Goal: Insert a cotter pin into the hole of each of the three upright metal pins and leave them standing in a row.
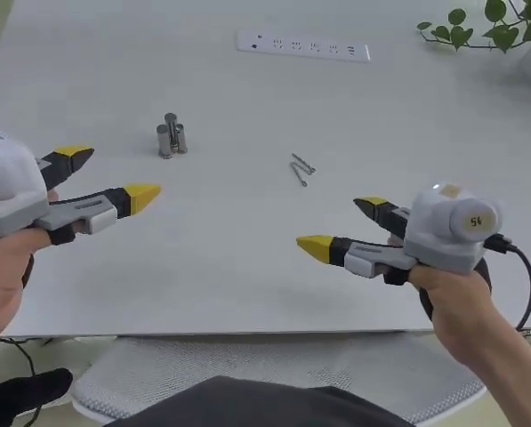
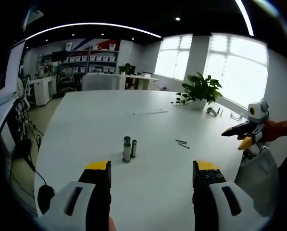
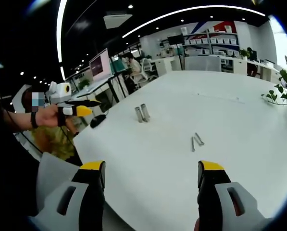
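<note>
Empty and wide open, left gripper (image 1: 121, 173) and right gripper (image 1: 334, 222) hover over a white bench (image 1: 238, 276): pins (image 1: 171, 139) ahead of the left, cotter pins (image 1: 301, 168) ahead of the right, power strip (image 1: 303, 45) beyond.

Upright clustered metal pins (image 1: 171, 136) (cotter pins (image 1: 301, 168) apart)

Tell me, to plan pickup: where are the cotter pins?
Head view: cotter pins lie mid-table, right of the metal pins, ahead of the right gripper.
</note>
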### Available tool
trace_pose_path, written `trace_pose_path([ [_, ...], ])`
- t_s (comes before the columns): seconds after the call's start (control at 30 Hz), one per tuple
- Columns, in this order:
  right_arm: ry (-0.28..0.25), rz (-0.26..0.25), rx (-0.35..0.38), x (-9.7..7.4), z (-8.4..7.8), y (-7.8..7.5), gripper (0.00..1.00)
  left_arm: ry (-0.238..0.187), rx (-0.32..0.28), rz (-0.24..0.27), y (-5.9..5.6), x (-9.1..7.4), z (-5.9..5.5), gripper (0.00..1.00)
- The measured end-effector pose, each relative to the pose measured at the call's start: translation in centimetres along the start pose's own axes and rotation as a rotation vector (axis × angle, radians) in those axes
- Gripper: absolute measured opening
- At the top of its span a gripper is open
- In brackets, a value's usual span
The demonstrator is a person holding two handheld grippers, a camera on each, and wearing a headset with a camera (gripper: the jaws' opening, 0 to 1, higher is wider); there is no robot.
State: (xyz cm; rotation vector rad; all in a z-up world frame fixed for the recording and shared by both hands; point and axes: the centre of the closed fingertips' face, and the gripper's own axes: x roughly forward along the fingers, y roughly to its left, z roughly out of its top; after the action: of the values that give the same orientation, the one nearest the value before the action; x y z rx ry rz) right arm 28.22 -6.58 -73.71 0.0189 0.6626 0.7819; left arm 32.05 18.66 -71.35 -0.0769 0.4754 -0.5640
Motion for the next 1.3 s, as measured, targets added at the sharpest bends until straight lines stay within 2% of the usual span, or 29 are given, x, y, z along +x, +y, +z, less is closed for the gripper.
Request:
trace_pose_path([
  [0.4, -0.004, -0.002, -0.004, 0.2, 0.3, 0.3, 0.80, 0.005, 0.005, -0.007, 0.2, -0.2, -0.1, 0.68],
  [0.73, -0.004, -0.012, -0.002, 0.0, 0.3, 0.1, 0.80, 0.015, 0.010, -0.019, 0.5, 0.5, -0.3, 0.67],
  [0.8, -0.007, -0.016, -0.001, -0.2, 0.4, 0.1, 0.79, 0.015, 0.009, -0.020, 0.6, 0.6, -0.4, 0.67],
  [0.93, -0.009, -0.020, 0.008, -0.3, 0.2, 0.1, 0.79, -0.005, -0.036, -0.022, 1.1, 1.0, -0.5, 0.67],
  [1.3, -0.003, -0.027, 0.020, -0.4, 0.1, 0.1, 0.79, 0.015, -0.040, -0.013, 2.4, 2.5, -1.5, 0.65],
])
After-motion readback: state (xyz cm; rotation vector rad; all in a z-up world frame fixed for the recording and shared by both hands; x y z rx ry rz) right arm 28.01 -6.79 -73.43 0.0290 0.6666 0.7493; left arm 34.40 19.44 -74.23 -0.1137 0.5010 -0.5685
